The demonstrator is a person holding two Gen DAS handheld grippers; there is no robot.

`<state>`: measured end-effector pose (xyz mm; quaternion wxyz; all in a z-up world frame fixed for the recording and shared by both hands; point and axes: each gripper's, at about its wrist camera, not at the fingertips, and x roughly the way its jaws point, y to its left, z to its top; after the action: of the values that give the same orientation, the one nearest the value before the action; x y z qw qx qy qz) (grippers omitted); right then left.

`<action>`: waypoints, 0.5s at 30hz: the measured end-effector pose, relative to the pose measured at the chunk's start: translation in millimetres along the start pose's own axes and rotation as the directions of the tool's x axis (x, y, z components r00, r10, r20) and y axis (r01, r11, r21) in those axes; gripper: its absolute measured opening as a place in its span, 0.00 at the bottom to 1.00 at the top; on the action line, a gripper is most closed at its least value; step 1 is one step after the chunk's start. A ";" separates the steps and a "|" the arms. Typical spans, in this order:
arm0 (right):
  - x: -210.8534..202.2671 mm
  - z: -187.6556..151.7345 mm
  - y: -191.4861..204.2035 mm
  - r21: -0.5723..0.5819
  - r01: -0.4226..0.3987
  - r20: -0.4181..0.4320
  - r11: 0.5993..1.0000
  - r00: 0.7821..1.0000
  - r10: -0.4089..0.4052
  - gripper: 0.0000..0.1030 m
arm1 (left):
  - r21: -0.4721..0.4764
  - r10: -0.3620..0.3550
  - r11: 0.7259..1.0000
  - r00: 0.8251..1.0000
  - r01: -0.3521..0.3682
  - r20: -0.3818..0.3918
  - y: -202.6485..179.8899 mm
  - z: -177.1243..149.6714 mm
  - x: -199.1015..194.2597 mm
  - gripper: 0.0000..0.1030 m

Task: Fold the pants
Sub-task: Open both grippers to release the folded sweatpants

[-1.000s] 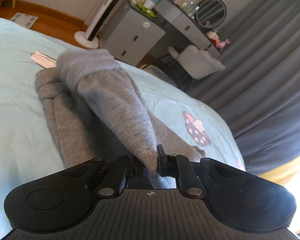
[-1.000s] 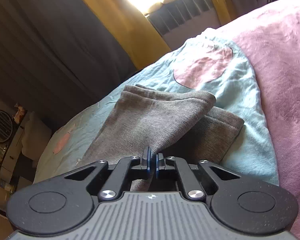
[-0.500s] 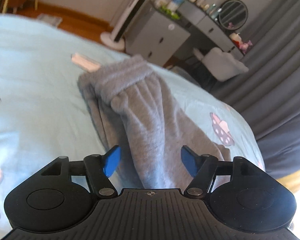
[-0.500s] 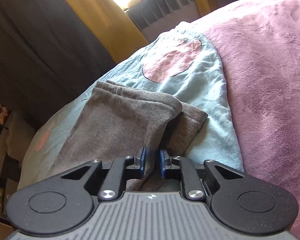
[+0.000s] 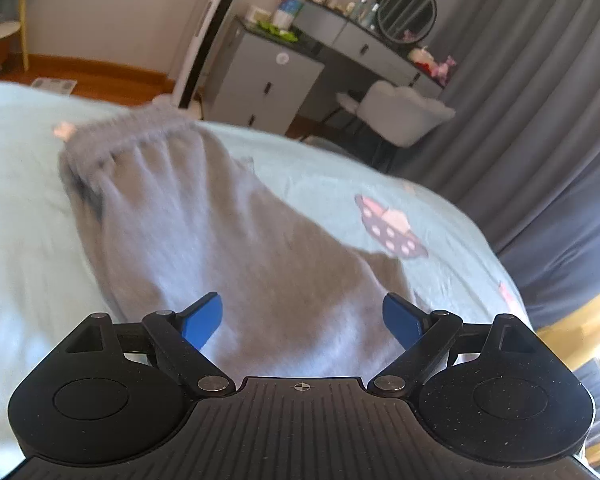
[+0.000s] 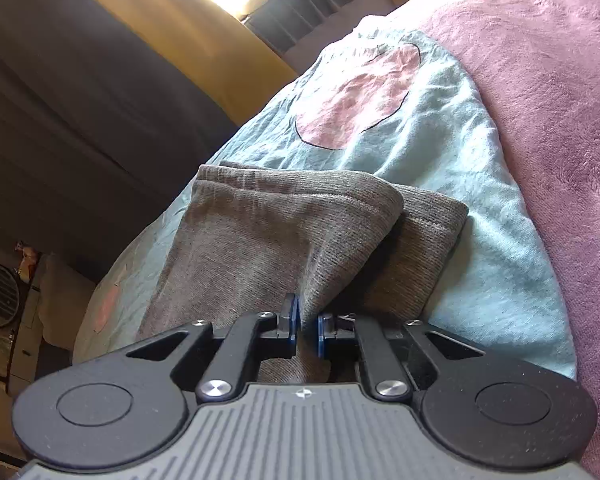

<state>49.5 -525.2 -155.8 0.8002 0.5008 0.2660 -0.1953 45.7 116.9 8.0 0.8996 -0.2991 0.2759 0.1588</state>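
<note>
Grey sweatpants (image 5: 228, 248) lie lengthwise on the light blue bed sheet (image 5: 20, 208), with the elastic waistband (image 5: 132, 132) at the far end. My left gripper (image 5: 302, 316) is open and empty just above the pants. In the right wrist view the two leg cuffs (image 6: 300, 196) lie one over the other at the far end. My right gripper (image 6: 308, 328) is nearly shut, pinching a fold of the pants (image 6: 260, 248) between its blue pads.
A pink plush blanket (image 6: 540, 100) covers the bed to the right of the cuffs. Beyond the bed stand a grey cabinet (image 5: 264, 80), a dressing table with round mirror (image 5: 406, 12), a grey chair (image 5: 400, 112) and dark curtains (image 5: 540, 100).
My left gripper let go of the pants fabric and opened wide; the fabric dropped flat. My right gripper stayed pinched on the fold, its jaws slightly looser than a second ago.
</note>
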 end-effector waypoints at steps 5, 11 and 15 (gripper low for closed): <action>-7.8 0.1 21.6 -0.175 0.068 0.058 0.982 0.997 -0.058 0.05 | 0.157 0.113 0.982 0.993 -0.108 -0.024 -13.0 -17.3 21.9 0.89; -16.3 -8.4 41.9 -0.365 0.257 0.180 0.895 0.962 -0.203 0.04 | 0.157 0.150 0.977 0.988 -0.145 -0.021 -7.5 -20.8 22.3 0.89; 1.7 -2.4 33.9 -0.438 0.353 0.150 0.827 0.935 -0.321 0.06 | 0.175 0.168 0.971 0.986 -0.162 -0.019 -7.3 -20.7 25.3 0.89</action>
<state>69.8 -508.8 -134.1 0.8571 0.2359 0.3606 -0.2825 60.9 101.4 -17.5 0.9011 -0.1984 0.3276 0.2035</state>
